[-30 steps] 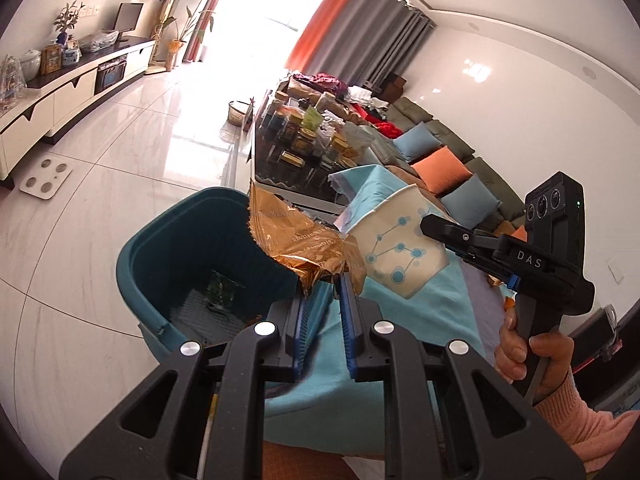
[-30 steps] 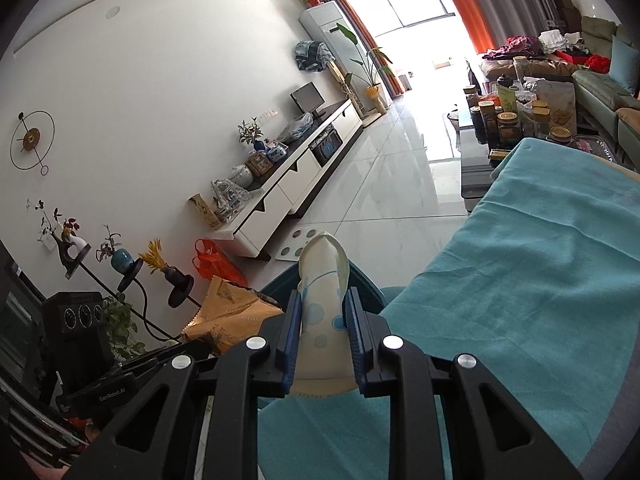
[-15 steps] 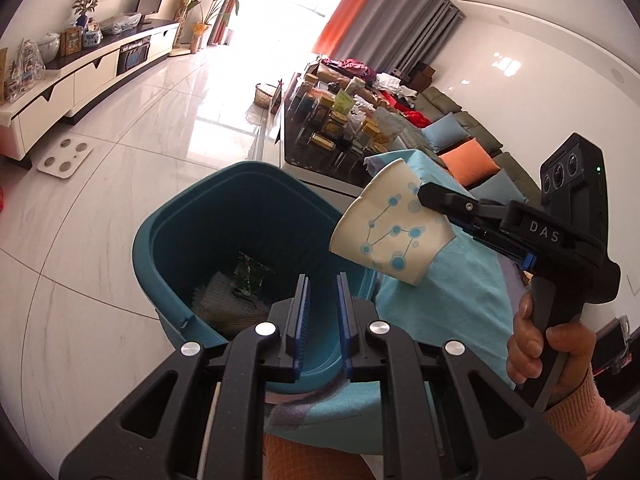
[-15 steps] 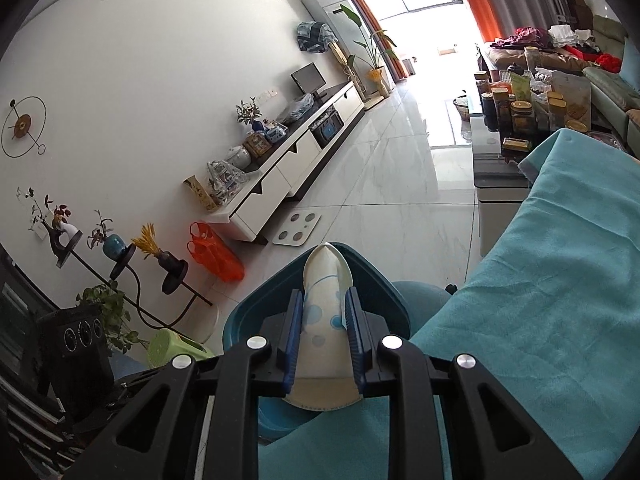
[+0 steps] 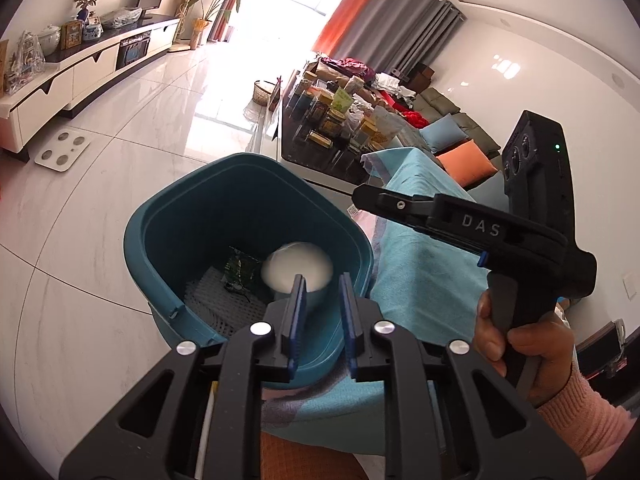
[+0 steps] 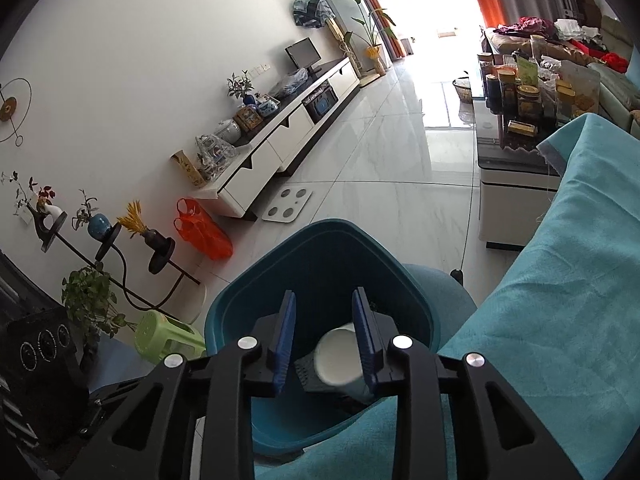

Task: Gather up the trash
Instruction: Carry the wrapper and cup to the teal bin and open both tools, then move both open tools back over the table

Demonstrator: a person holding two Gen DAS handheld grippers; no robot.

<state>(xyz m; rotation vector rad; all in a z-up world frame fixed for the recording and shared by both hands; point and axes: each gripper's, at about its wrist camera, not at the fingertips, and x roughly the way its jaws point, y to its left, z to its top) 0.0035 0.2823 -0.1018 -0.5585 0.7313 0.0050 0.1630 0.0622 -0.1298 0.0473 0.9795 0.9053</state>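
Note:
A teal trash bin (image 5: 160, 216) stands on the floor beside the teal cloth (image 5: 416, 248). A white paper cup (image 5: 298, 268), blurred, is dropping inside the bin next to a green wrapper (image 5: 240, 268). My left gripper (image 5: 323, 312) hangs over the bin's near rim, its jaws opening with nothing between them. My right gripper (image 6: 324, 332) is above the bin (image 6: 332, 226), its jaws opening; the cup (image 6: 336, 356) lies below them, free of the pads. In the left wrist view a hand holds the right gripper (image 5: 362, 198) over the bin's right edge.
A dark coffee table (image 5: 332, 120) crowded with jars stands beyond the bin. A white TV cabinet (image 5: 80, 64) lines the left wall, with a scale (image 5: 62, 152) on the floor. A green stool (image 6: 168, 336) and an orange bag (image 6: 200, 232) sit left of the bin.
The left gripper let go of a gold wrapper a second ago and sank toward the bin. The right gripper moved over the bin, opened, and the paper cup fell in.

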